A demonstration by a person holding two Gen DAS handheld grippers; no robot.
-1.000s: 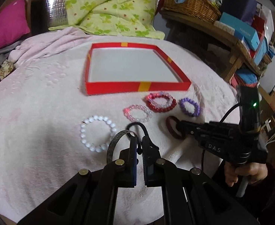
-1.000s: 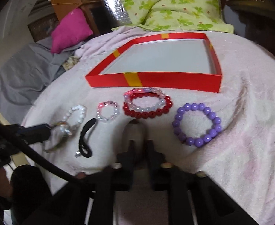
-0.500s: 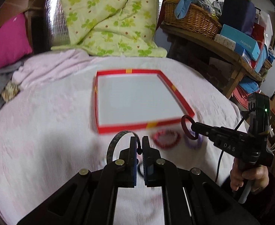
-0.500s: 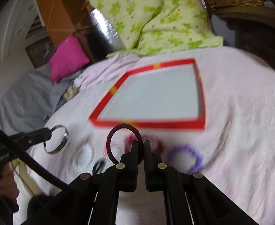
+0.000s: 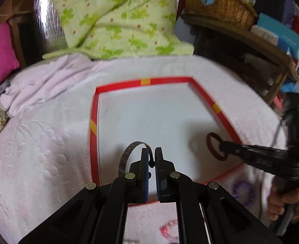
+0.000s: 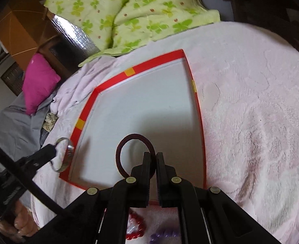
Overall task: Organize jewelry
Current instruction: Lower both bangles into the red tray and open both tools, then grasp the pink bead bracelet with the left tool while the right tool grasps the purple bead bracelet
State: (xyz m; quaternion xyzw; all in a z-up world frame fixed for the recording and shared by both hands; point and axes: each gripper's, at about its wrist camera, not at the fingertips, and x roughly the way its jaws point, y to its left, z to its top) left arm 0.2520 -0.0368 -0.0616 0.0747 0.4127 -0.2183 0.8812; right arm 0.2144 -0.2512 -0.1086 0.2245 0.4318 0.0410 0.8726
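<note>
Below, partly hidden by gripper bodies and blurred: red beads [image 6: 136, 230], purple beads [image 6: 165, 236], pink beads [image 5: 167, 231] on the pink blanket [image 5: 37, 152]. Left gripper [image 5: 151, 152] clamped on a silver bangle [image 5: 127, 154], only half its hoop visible, standing on edge above the tray [image 5: 94, 109]. Right gripper [image 6: 153, 156] clamped on a dark-red ring [image 6: 121, 148], upright, hoop facing the camera, over the tray floor.
</note>
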